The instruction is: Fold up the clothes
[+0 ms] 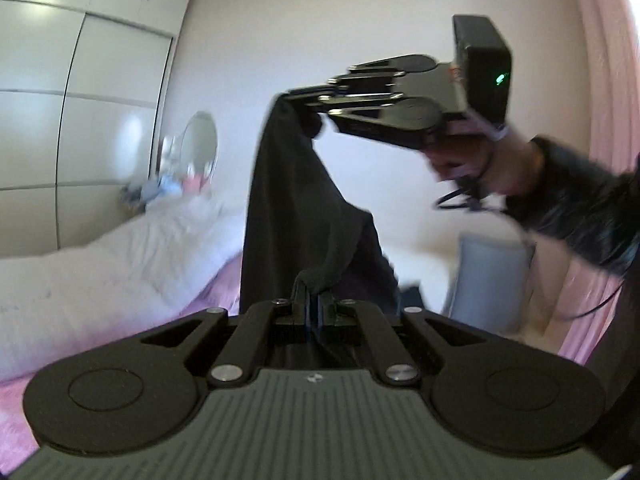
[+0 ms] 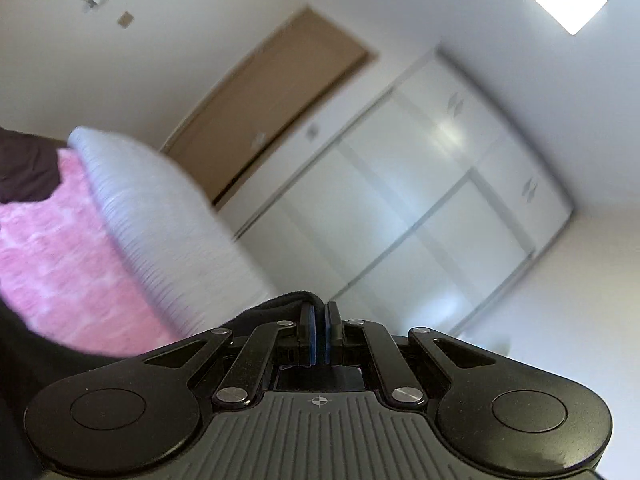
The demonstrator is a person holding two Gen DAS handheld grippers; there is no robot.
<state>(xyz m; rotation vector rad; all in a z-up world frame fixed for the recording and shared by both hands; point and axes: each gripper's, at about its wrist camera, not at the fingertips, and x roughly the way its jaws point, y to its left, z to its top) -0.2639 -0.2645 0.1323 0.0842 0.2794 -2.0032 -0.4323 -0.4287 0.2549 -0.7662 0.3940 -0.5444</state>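
While both grippers are raised above the bed, each one is clamped on the same black garment (image 1: 288, 200). In the left wrist view, the left gripper (image 1: 314, 300) has its jaws together on a bunched edge of the cloth, right in front of the camera. From there the garment rises, hanging in the air, to the right gripper (image 1: 294, 98), which pinches another part of it higher up; a hand (image 1: 476, 160) in a dark sleeve (image 1: 580, 208) holds that gripper. In the right wrist view, the right gripper (image 2: 320, 316) shows its blue pads closed, with a black fold of the cloth coming out at the left of the tips. Below lies the pink bedcover (image 2: 60, 248) with a white blanket (image 1: 120, 248) on it. Further away stand the white wardrobe (image 2: 420, 200) and a brown door (image 2: 272, 96); the background is blurred.
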